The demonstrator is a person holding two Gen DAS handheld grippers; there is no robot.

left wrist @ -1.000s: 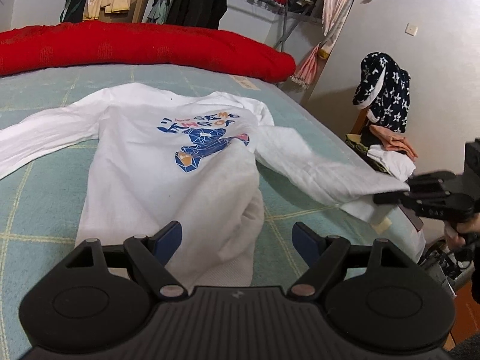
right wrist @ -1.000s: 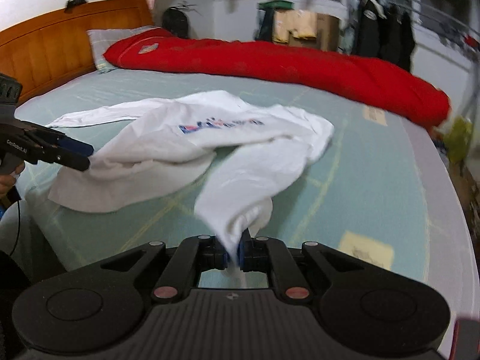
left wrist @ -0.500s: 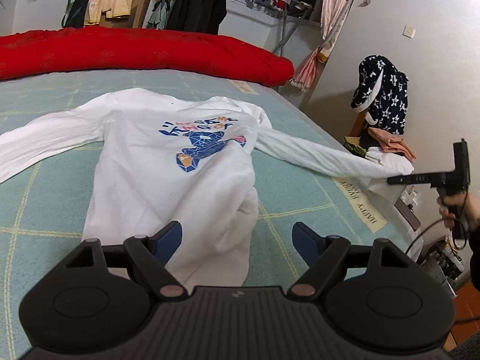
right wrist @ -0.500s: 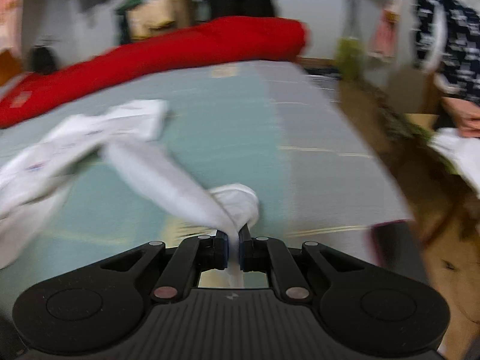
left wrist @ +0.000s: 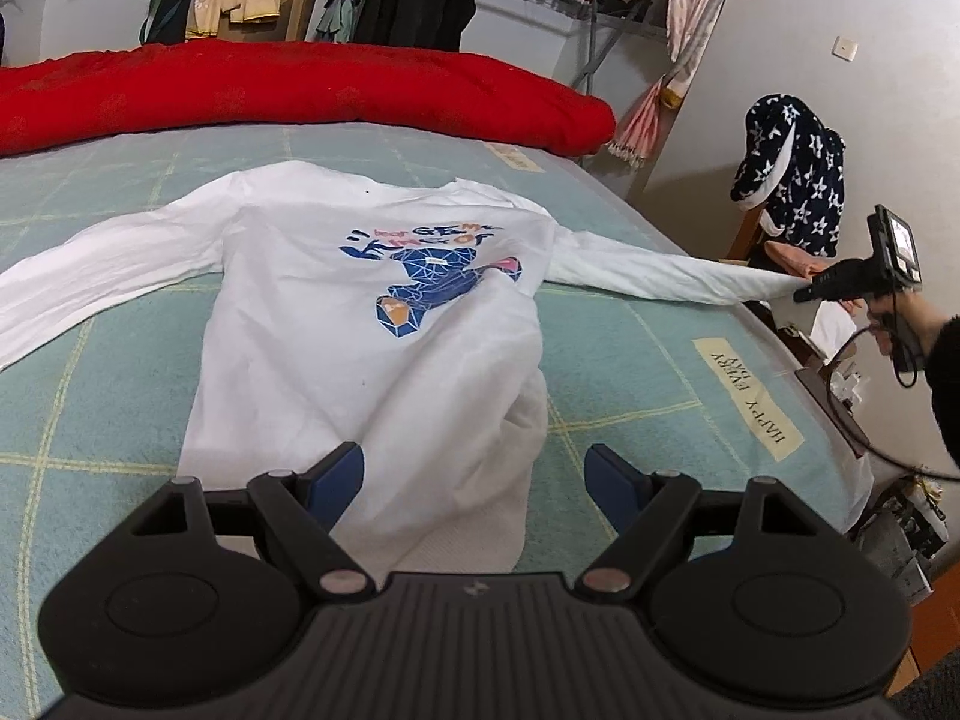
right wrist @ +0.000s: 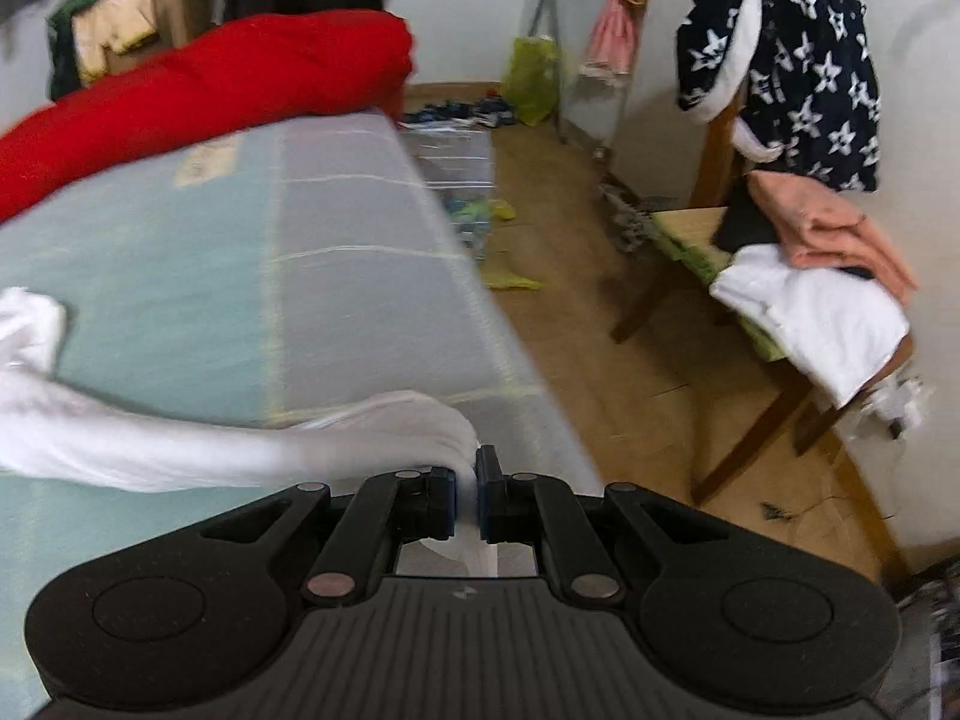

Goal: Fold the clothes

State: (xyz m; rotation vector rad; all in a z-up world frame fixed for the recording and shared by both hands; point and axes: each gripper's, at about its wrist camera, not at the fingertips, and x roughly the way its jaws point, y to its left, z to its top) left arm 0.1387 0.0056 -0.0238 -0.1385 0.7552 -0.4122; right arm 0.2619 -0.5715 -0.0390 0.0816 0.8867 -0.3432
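- A white long-sleeved cotton shirt with a blue bear print (left wrist: pixel 372 324) lay face up across a bed covered in a pale green checked sheet (left wrist: pixel 630 372).
- A long red quilt (left wrist: pixel 300 90) was rolled along the far side of the bed.
- The left gripper (left wrist: pixel 477 474) hovered over the shirt's lower hem, its blue-padded jaws spread wide and grasping nothing.
- The right gripper (right wrist: pixel 467 495) was clenched on the cuff of the shirt's sleeve (right wrist: pixel 240 450), white cloth pinched between its pads.
- That sleeve was stretched out straight towards the bed's edge, where the gripper held the cuff.
- The other sleeve (left wrist: pixel 90 276) lay spread out on the sheet on the opposite side.
- Beside the bed stood a wooden chair (right wrist: pixel 750 372) bearing folded white and pink cloths, with a navy star-patterned robe (right wrist: pixel 798 48) draped over its back.
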